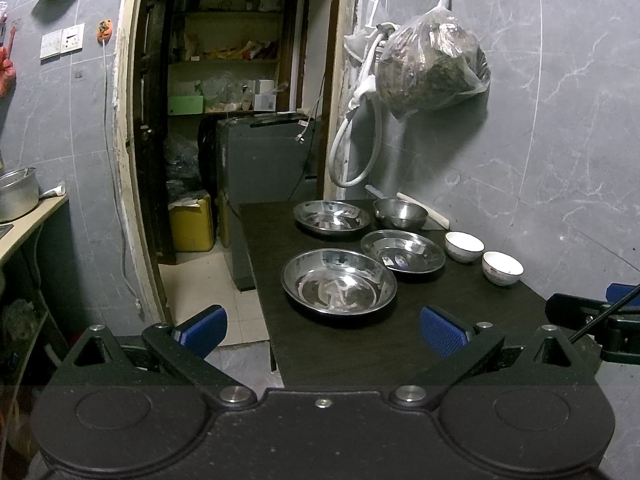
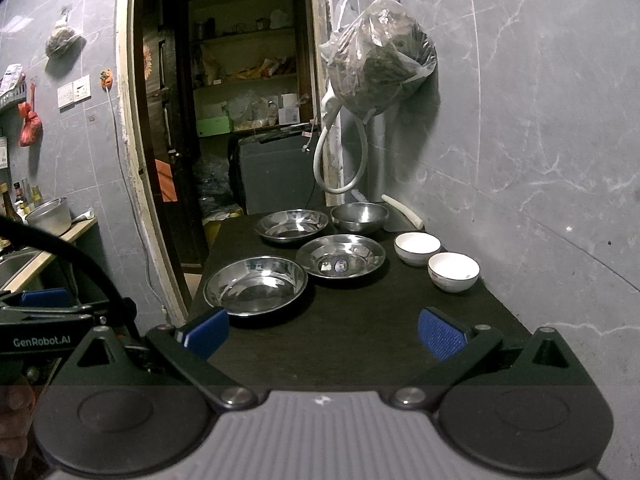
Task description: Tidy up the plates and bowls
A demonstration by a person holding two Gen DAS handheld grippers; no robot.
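Observation:
On the dark table (image 1: 400, 336) lie three shallow steel plates: a near one (image 1: 339, 282) (image 2: 256, 285), a middle one (image 1: 403, 250) (image 2: 341, 256) and a far one (image 1: 331, 217) (image 2: 292, 225). A deep steel bowl (image 1: 400, 213) (image 2: 359, 217) stands at the back. Two white ceramic bowls (image 1: 464, 246) (image 1: 502, 268) (image 2: 417, 248) (image 2: 453, 271) sit by the wall. My left gripper (image 1: 322, 332) hovers open at the table's near left corner. Also open, my right gripper (image 2: 323, 334) is over the near edge. Both hold nothing.
A grey tiled wall (image 1: 560, 140) runs along the table's right side, with a hanging plastic bag (image 1: 434, 68) and a white hose (image 1: 356, 136) above the back. An open doorway (image 1: 232, 120) lies left of the table. A counter with a pot (image 1: 18, 196) is far left.

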